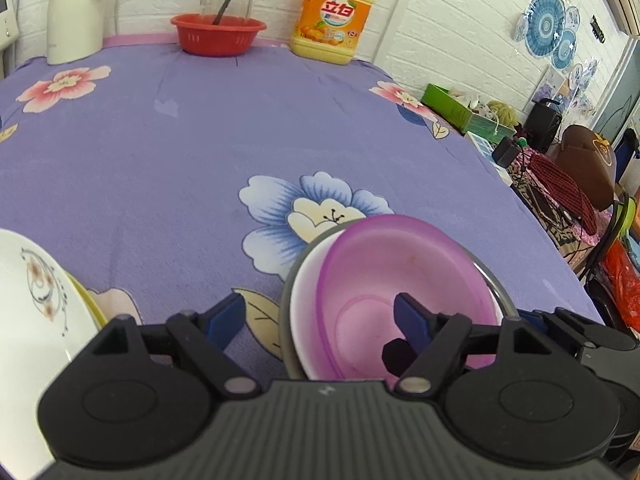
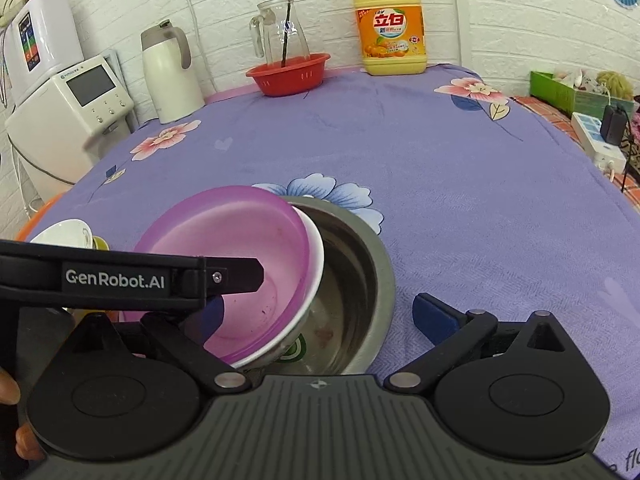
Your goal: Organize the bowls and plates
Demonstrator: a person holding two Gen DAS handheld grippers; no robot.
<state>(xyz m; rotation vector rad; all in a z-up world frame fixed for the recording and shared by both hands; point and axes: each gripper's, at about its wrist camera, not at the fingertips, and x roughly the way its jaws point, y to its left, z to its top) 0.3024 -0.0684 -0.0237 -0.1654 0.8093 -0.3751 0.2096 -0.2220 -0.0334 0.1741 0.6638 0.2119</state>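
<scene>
A purple plastic bowl sits nested in a white bowl, both tilted inside a steel bowl on the purple flowered cloth. My left gripper is open, its right finger inside the purple bowl, its left finger outside the rims. In the right wrist view the purple bowl and white bowl lean to the left in the steel bowl. My right gripper is open and empty, straddling the bowls from the near side. A white flowered plate lies over a yellow dish at the left.
At the back stand a red basket with a glass jug, a yellow detergent bottle and a white thermos. White appliances stand left; clutter and a power strip lie beyond the right table edge.
</scene>
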